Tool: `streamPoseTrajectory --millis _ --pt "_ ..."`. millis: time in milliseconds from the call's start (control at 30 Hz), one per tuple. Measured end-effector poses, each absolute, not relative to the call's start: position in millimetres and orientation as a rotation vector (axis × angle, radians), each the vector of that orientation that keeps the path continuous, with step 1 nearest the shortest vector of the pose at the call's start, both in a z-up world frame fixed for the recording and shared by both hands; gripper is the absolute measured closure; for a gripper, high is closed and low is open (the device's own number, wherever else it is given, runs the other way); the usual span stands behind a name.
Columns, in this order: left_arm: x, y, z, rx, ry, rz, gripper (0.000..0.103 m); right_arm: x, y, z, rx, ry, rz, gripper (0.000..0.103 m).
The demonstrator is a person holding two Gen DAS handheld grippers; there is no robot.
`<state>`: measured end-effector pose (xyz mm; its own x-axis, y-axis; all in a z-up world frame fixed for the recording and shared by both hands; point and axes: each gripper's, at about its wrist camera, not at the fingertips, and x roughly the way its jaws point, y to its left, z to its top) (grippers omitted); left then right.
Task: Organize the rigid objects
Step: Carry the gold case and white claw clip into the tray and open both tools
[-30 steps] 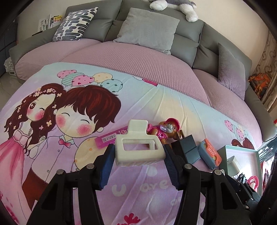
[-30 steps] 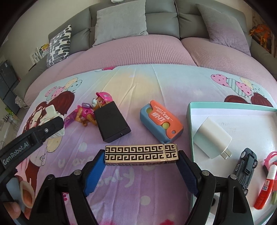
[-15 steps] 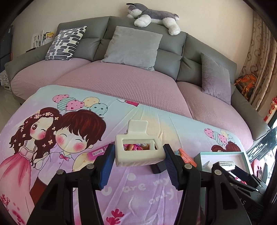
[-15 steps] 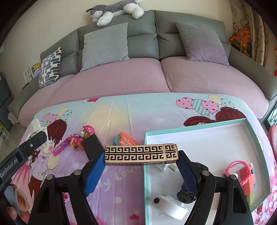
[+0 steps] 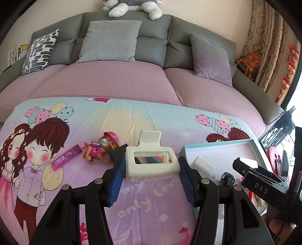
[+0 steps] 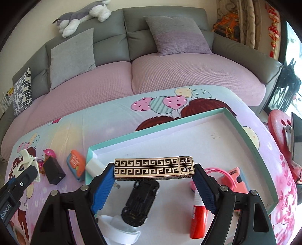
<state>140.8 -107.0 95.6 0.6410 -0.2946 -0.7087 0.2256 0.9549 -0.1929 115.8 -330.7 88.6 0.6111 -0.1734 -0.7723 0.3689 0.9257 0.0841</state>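
Home living room: grey sofa, cushions, plush dog.

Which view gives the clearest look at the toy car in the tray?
The right wrist view: the black toy car lies in full below the patterned box in the right gripper. The left wrist view shows only a small, partly hidden glimpse of it in the tray.

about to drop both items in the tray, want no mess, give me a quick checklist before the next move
1. Right gripper shut on the gold box: ok.
2. Gold box above the tray: ok.
3. Spot below it free: not ok, toy car lies there.
4. Left gripper shut on the hair clip: ok.
5. Hair clip above the tray: not ok, it hangs over the blanket.
6. Height above tray floor: cannot tell.
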Motion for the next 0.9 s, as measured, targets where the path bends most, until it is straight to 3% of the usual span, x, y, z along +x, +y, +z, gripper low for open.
streamPoseTrajectory --millis 433,900 --pt "129 -206 86 0.019 0.836 -0.516 0.045 89 -398 90 0.32 0.82 -0.513 0.02" --pt "128 -245 73 0.071 0.829 -0.564 0.045 91 -405 83 0.331 0.803 -0.532 0.02"
